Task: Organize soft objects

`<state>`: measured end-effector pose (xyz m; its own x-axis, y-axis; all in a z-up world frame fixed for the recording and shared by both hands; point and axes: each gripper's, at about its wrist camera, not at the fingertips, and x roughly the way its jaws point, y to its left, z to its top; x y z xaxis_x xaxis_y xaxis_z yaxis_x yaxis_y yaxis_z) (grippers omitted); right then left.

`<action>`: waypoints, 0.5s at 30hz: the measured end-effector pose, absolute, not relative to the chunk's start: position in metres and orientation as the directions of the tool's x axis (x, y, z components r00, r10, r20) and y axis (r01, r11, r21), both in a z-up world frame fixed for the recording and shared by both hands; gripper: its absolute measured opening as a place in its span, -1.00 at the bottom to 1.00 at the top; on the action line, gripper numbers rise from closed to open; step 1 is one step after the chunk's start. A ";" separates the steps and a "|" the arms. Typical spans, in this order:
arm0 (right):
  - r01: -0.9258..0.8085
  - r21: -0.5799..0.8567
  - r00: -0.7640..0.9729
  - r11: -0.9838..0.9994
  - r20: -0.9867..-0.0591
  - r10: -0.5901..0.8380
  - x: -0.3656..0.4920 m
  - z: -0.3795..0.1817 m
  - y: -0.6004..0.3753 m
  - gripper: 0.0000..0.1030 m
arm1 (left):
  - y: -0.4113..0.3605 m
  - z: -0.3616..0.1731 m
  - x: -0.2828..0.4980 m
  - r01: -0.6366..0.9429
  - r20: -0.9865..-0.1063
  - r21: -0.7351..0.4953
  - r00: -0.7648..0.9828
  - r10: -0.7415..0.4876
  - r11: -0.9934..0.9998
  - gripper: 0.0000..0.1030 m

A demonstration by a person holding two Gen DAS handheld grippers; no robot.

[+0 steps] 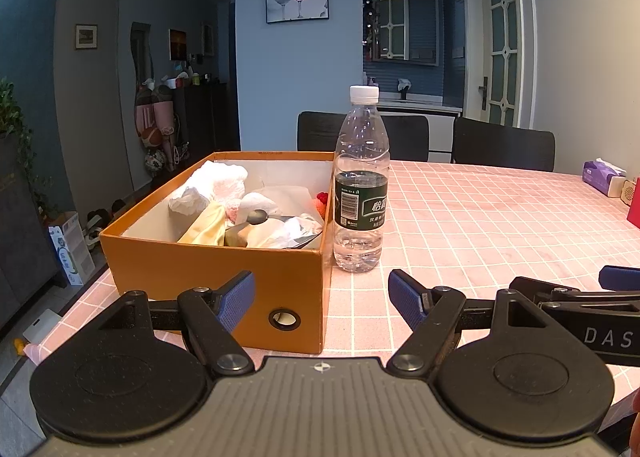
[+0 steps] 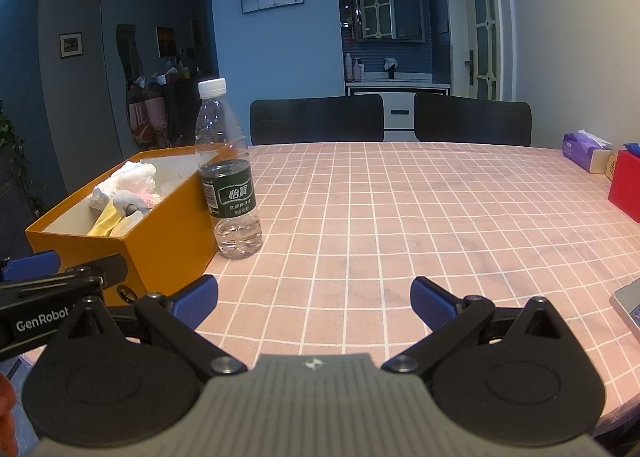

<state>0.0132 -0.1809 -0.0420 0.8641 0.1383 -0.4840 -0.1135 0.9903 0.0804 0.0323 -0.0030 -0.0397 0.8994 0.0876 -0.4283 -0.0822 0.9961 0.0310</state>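
Note:
An orange cardboard box (image 1: 216, 281) stands on the pink checked table at the left and holds several soft things: a white fluffy cloth (image 1: 216, 185), a yellow cloth (image 1: 206, 227), crumpled white items (image 1: 296, 231) and something red (image 1: 322, 201). The box also shows in the right wrist view (image 2: 164, 249). My left gripper (image 1: 322, 303) is open and empty, just before the box's near right corner. My right gripper (image 2: 314, 301) is open and empty over bare tablecloth, to the right of the box.
A clear water bottle (image 1: 360, 181) with a green label stands upright against the box's right side; it also shows in the right wrist view (image 2: 230, 173). A purple tissue pack (image 2: 584, 151), a red box (image 2: 626, 185) and a grey device edge (image 2: 628, 305) are at the right. Two black chairs (image 2: 316, 117) stand behind the table.

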 end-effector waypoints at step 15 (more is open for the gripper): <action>-0.116 0.072 0.862 0.991 -0.488 0.136 0.012 -0.044 -0.179 0.95 | -0.002 -0.041 0.030 -0.072 -0.421 0.032 0.904 0.079 0.997 0.73</action>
<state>0.0118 -0.1794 -0.0436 0.8619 0.1360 -0.4885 -0.1155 0.9907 0.0720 0.0297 -0.0018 -0.0410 0.9038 0.0786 -0.4207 -0.0716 0.9969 0.0325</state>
